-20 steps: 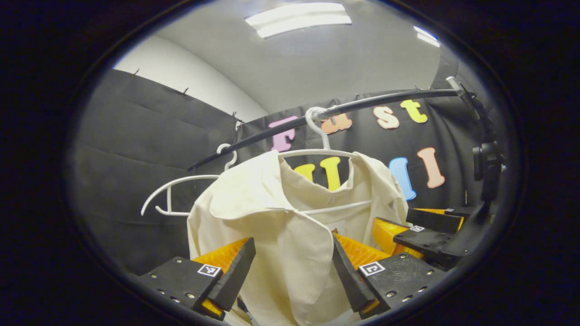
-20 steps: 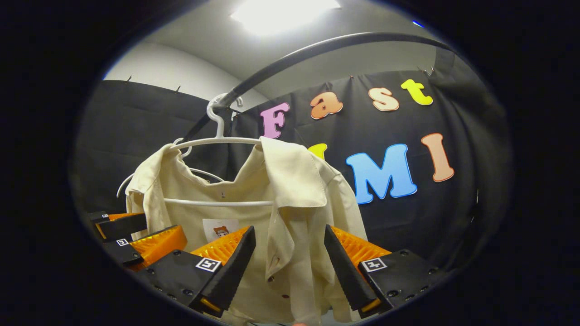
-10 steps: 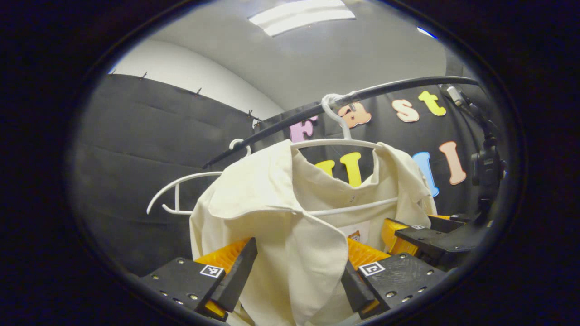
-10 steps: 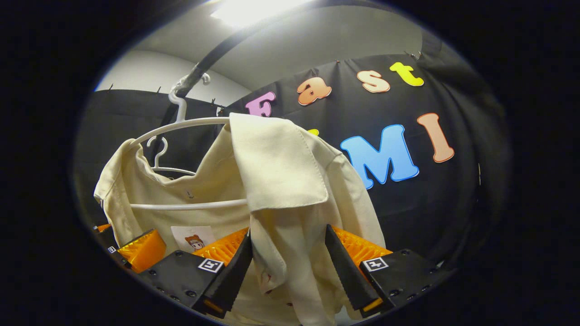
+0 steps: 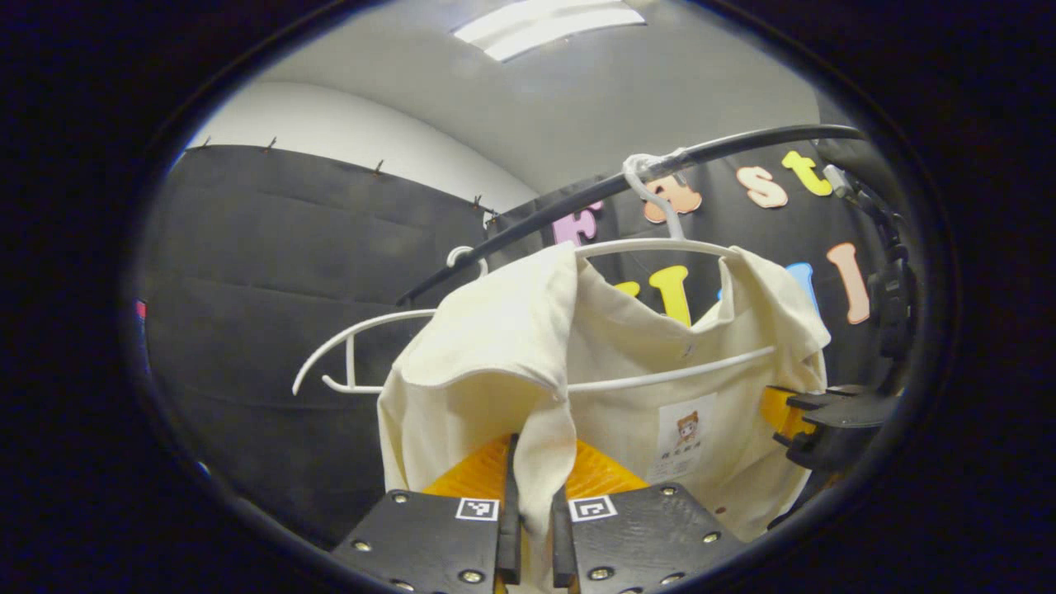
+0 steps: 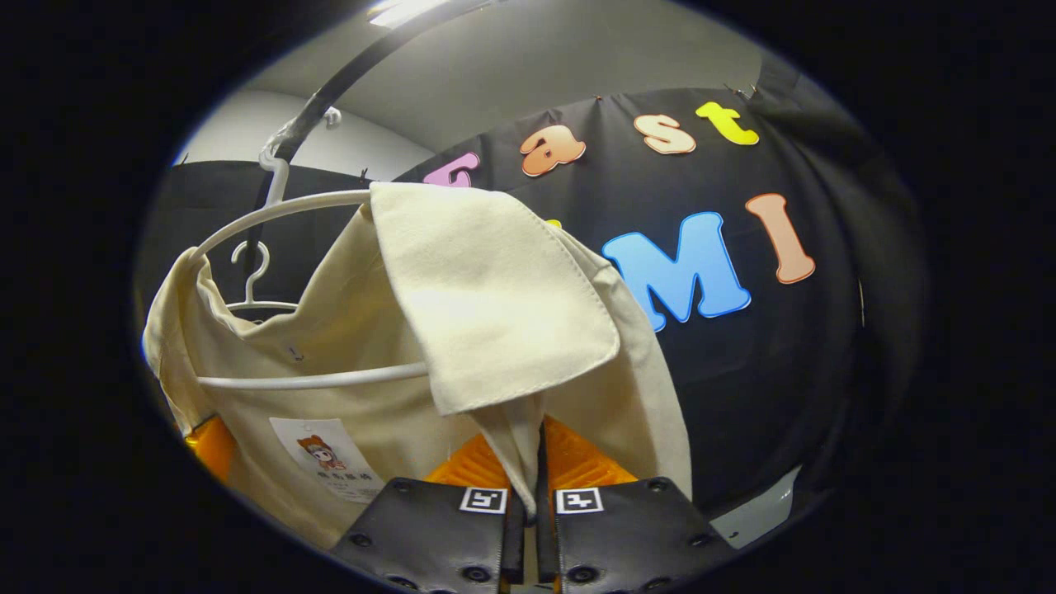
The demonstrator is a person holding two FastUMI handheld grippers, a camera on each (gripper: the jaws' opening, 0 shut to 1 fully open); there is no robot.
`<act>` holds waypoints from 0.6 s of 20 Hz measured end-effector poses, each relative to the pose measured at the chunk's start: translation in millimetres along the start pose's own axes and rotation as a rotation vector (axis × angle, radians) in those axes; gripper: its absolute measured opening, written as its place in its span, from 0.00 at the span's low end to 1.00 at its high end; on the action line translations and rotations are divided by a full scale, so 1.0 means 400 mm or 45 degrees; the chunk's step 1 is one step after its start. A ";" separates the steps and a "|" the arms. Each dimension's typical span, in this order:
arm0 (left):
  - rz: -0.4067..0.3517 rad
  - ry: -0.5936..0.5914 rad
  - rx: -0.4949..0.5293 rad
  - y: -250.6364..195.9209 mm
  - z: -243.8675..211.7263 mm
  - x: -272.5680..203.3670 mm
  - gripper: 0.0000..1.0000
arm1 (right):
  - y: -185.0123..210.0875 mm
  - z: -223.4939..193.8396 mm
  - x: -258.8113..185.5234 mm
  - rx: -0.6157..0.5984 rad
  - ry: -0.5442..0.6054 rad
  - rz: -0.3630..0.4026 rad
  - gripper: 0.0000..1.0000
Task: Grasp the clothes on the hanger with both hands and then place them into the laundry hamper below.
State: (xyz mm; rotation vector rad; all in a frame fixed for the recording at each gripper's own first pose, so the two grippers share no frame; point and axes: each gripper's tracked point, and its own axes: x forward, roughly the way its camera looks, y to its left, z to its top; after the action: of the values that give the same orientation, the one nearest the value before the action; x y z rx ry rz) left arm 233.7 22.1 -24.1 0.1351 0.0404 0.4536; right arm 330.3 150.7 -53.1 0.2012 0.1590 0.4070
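A cream shirt [image 5: 495, 346] [image 6: 487, 305] hangs on a white hanger [image 5: 660, 247] [image 6: 272, 214], which is hooked over a dark rail [image 5: 627, 177] [image 6: 330, 87]. In the left gripper view my left gripper [image 5: 532, 528] is shut on the shirt's front edge below the collar. My right gripper [image 6: 528, 516] is shut on the other front edge, under the folded collar flap, in the right gripper view. Part of the right gripper [image 5: 825, 421] also appears at the right edge of the left gripper view. A printed tag [image 5: 683, 437] [image 6: 326, 458] sits inside the shirt's back.
A second, bare white hanger [image 5: 355, 355] [image 6: 252, 285] hangs on the same rail beside the shirt. A dark stand [image 5: 887, 272] rises at the right in the left gripper view. Black cloth walls close in behind and to the sides.
Both grippers went from open around the shirt's front edges to shut on the fabric. Both have moved up closer to the collar.
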 end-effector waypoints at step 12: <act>0.047 -0.157 0.079 0.100 0.124 -0.107 0.01 | -0.125 0.107 -0.082 -0.208 -0.206 -0.179 0.01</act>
State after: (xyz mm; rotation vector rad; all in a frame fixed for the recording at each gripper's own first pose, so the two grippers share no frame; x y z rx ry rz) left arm 181.2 32.9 31.2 0.2244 -0.0689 0.4800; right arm 327.6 85.4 -19.3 0.0608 -0.0194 0.2605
